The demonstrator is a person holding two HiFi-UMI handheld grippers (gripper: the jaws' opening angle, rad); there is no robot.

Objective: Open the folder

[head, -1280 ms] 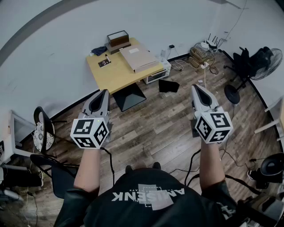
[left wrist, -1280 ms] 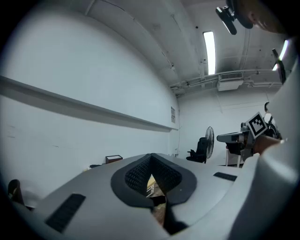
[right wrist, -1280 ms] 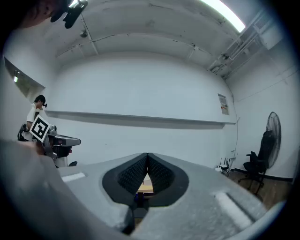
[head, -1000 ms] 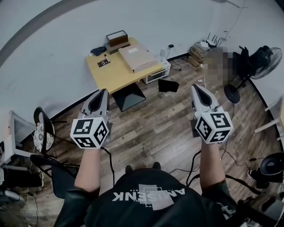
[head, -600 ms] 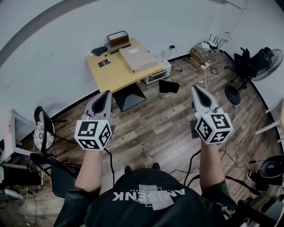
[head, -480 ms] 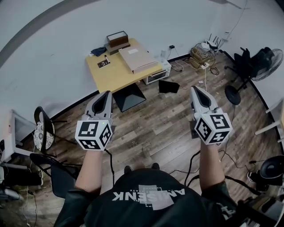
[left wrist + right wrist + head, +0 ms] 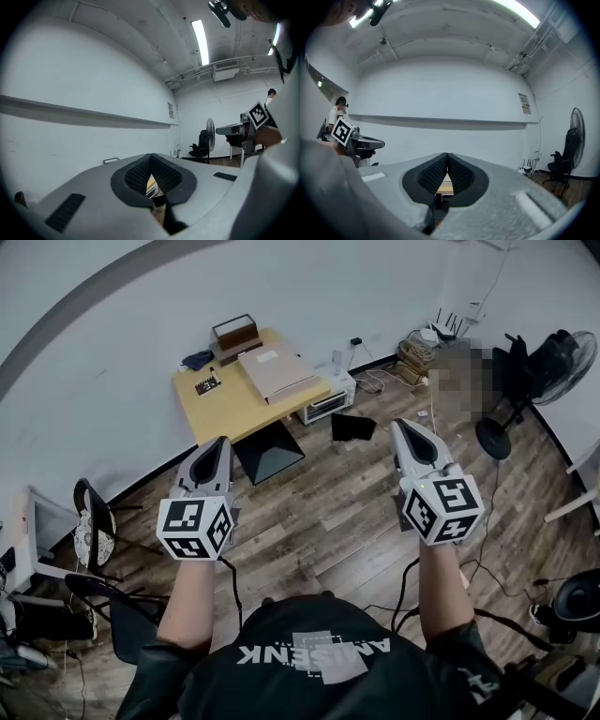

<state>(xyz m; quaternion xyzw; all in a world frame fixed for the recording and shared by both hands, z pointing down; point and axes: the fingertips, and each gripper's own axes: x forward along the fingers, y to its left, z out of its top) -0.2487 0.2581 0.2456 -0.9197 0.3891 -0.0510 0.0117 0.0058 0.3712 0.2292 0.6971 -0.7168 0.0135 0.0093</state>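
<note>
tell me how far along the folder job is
Done: nothing yet. The tan folder lies flat and looks closed on the yellow table by the far wall. In hand: nothing; the left tool and right tool are both shut and empty, held level above the wood floor, well short of the table. Remaining: get to the table, grip the cover edge and lift it open.

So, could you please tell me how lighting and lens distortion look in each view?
Head view: even, dim light; the fisheye bends the wall into a curve; the folder is small but sharp. Left gripper view: ceiling strip light blown out, black corners. Right gripper view: same vignette, ceiling light glaring.
</note>
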